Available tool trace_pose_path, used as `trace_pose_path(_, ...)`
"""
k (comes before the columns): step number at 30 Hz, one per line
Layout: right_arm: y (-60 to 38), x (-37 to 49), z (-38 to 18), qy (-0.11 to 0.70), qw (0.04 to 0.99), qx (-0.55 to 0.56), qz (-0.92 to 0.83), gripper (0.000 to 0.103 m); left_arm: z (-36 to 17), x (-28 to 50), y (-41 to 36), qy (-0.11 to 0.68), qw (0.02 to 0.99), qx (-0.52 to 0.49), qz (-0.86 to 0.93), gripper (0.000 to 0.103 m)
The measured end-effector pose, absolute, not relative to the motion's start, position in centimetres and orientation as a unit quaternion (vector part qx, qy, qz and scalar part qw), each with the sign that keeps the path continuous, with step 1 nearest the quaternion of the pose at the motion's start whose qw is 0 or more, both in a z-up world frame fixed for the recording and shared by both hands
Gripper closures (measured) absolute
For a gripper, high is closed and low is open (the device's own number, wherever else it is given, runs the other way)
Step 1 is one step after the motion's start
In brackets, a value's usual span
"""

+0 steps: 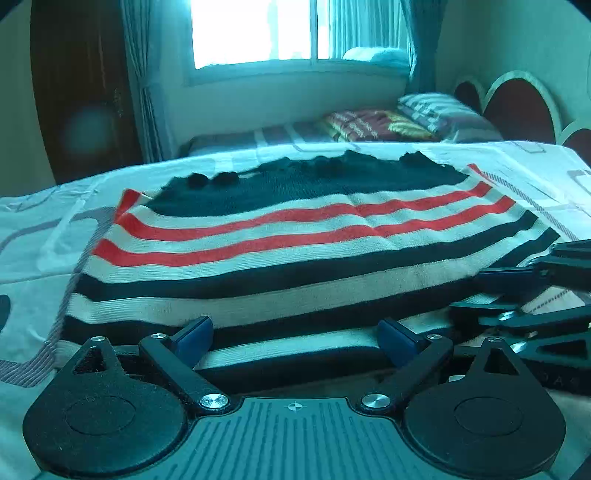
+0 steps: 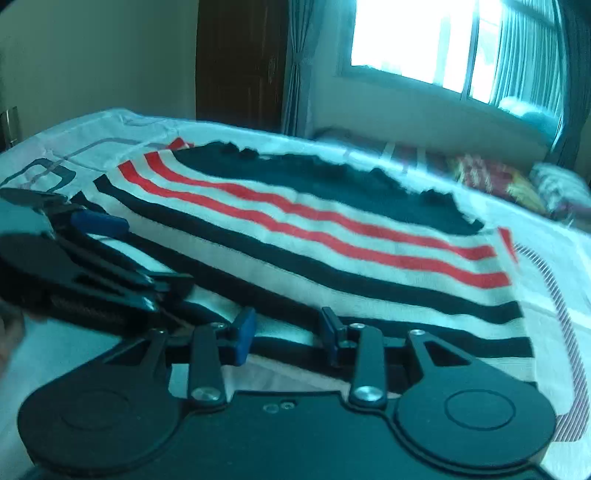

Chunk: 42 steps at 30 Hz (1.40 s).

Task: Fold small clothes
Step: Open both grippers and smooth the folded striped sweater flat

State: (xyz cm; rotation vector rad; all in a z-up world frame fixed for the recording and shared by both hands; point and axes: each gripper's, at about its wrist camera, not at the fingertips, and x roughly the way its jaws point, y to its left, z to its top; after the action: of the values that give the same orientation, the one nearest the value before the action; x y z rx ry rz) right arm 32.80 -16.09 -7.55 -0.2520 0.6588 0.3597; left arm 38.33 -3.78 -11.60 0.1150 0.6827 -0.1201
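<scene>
step: start of fold, striped red, white and black knit garment (image 1: 295, 236) flat on bed | left gripper (image 1: 295, 338) jaws wide, empty | right gripper (image 2: 288, 334) jaws narrower, holding nothing | next: pinch near hem

Daylight blazes through my window (image 1: 255, 33), blown out white; everything carries a teal cast. My right view smears with motion blur, the left stays sharper, corners black and curved.
</scene>
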Motion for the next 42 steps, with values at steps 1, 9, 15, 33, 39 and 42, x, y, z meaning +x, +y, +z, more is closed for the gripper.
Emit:
trace_pose_path(1, -16.6, 32.4, -7.3, 0.316, 0.925, -0.131, 0.164, 0.067, -11.5, 37.9, -2.7, 0.331, 0.941, 0.060, -0.050, 0.007)
trace_pose_path(9, -27.0, 31.8, -7.3, 0.344, 0.937, -0.017, 0.060, 0.067, -12.0, 37.3, 3.5, 0.345, 0.938, 0.022, -0.027, 0.007)
trace_pose_path(15, -26.5, 30.8, -6.8, 0.334, 0.940, -0.053, 0.041, 0.065, -12.1, 37.8, 2.7, 0.352, 0.936, 0.025, -0.008, 0.007)
trace_pose_path(33, -27.2, 30.8, -7.0, 0.352, 0.934, -0.045, 0.042, 0.065, -11.9, 37.5, 2.9, 0.351, 0.936, 0.031, -0.005, 0.006)
trace_pose_path(39, -26.8, 30.9, -6.3, 0.352, 0.934, -0.046, 0.038, 0.064, -10.8, 37.2, 2.5, 0.345, 0.937, 0.042, -0.002, 0.006)
trace_pose_path(42, -26.9, 31.0, -7.0, 0.361, 0.931, -0.044, 0.037, 0.064, -11.8, 37.4, 3.0, 0.363, 0.931, 0.030, -0.007, 0.006)
